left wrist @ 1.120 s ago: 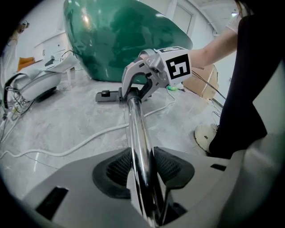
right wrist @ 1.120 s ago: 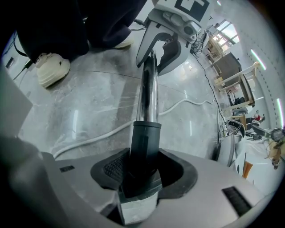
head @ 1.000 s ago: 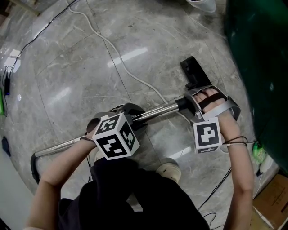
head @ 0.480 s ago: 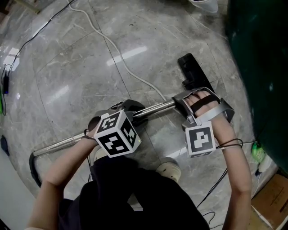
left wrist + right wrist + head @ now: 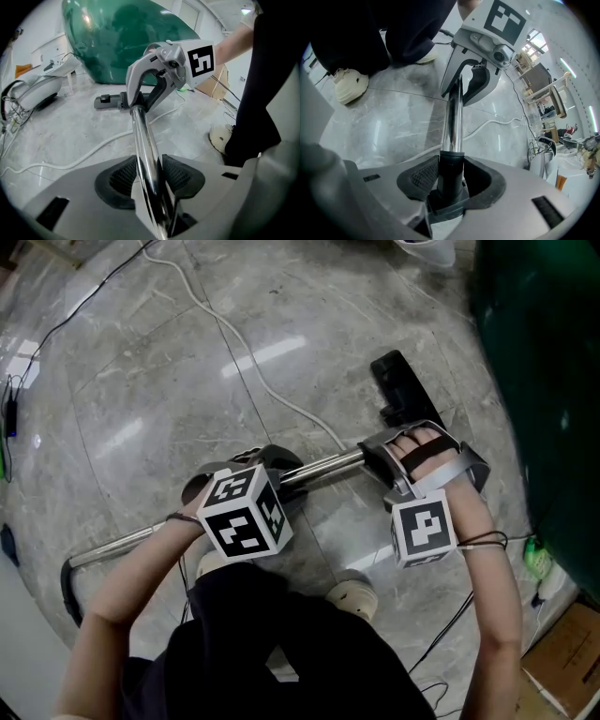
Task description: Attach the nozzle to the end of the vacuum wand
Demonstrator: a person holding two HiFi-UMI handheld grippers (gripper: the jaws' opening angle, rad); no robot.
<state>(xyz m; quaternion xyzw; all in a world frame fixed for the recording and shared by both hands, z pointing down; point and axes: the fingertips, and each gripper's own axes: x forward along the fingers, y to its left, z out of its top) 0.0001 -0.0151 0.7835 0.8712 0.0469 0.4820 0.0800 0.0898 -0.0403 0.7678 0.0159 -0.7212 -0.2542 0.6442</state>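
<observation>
Evidently mid-joining: the left gripper [image 5: 150,176] clamped the wand [image 5: 142,131]; the right gripper [image 5: 451,180], jaws just closing, gripped the nozzle [image 5: 401,388] at the wand's right end. Next called for a straight seating push.

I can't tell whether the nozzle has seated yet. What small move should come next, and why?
Probably push the right gripper a little toward the left gripper, which clamps the chrome wand. The right jaws have just been closing and clamp the nozzle's black collar, with the wand's end already inside it; whether it has latched does not show.
</observation>
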